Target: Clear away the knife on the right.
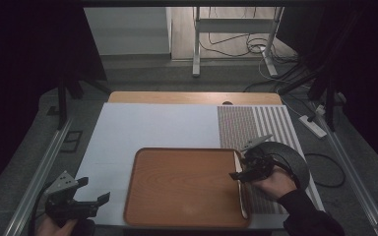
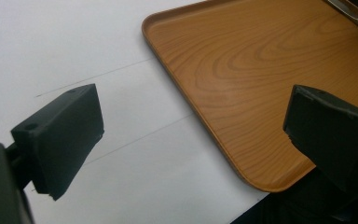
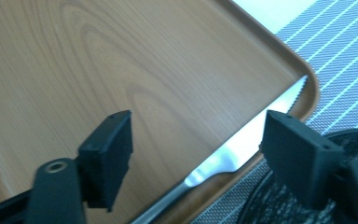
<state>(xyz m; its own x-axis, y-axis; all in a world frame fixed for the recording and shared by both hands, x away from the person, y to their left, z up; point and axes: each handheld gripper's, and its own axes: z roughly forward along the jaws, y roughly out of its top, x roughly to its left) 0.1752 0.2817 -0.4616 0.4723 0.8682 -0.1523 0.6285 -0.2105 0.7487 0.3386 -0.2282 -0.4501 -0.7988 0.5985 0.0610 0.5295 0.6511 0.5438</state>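
The left gripper (image 1: 94, 191) idles at the table's near left corner, jaws apart, empty. The knife (image 3: 242, 147) rests along the wooden tray's (image 1: 177, 187) right rim; above it the right gripper (image 1: 239, 169) stands open, apparently having released it there.

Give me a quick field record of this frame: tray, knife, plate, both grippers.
tray: wooden tray on the white sheet, bare apart from the knife
knife: table knife lying along the tray's right edge, serrated tip toward the far corner
plate: dark plate on the striped mat, right of the tray
left gripper: open, nothing between its jaws, left of the tray
right gripper: open above the knife, not gripping it
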